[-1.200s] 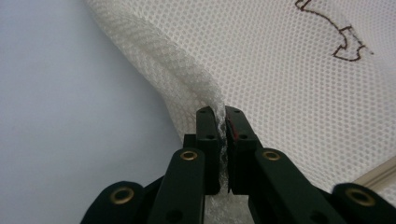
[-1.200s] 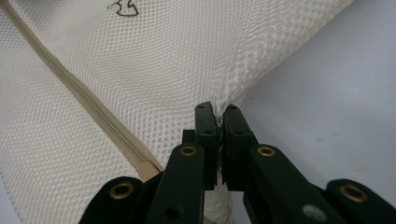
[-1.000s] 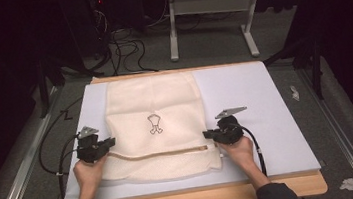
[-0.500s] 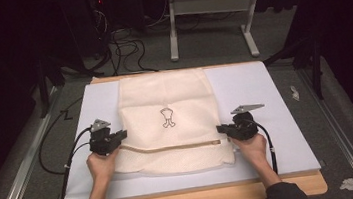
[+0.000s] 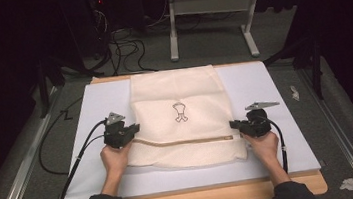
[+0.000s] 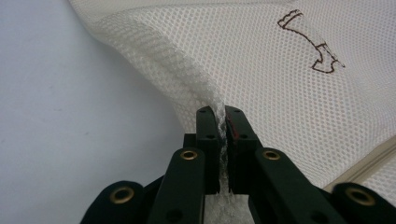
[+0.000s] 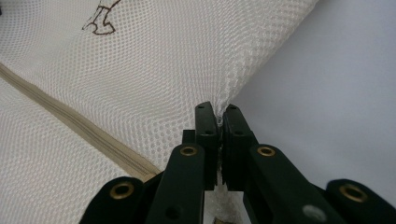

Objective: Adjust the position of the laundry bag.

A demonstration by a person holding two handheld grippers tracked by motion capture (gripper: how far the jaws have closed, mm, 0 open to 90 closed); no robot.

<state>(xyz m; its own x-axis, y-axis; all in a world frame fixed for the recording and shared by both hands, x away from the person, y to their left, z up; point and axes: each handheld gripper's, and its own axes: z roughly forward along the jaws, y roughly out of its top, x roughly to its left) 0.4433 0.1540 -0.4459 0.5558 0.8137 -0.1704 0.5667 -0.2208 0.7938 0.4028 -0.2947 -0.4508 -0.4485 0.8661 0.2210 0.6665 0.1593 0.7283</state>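
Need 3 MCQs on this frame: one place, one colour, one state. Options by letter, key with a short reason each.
1. Where does the mesh bag lie?
A. On the white board on the table
B. On the floor
C. Hung on a rack

2. What colour is the bag's mesh?
A. Blue
B. Cream-white
C. Black

3. How does the left gripper stand?
A. Open above the bag
B. Shut on nothing
C. Shut on the bag's edge

Key:
1 A: in the high view the bag is spread over the white board.
2 B: cream-white netting in both gripper views, with a tan zip across it.
3 C: mesh is pinched between its jaws; the right gripper clamps the opposite edge likewise.
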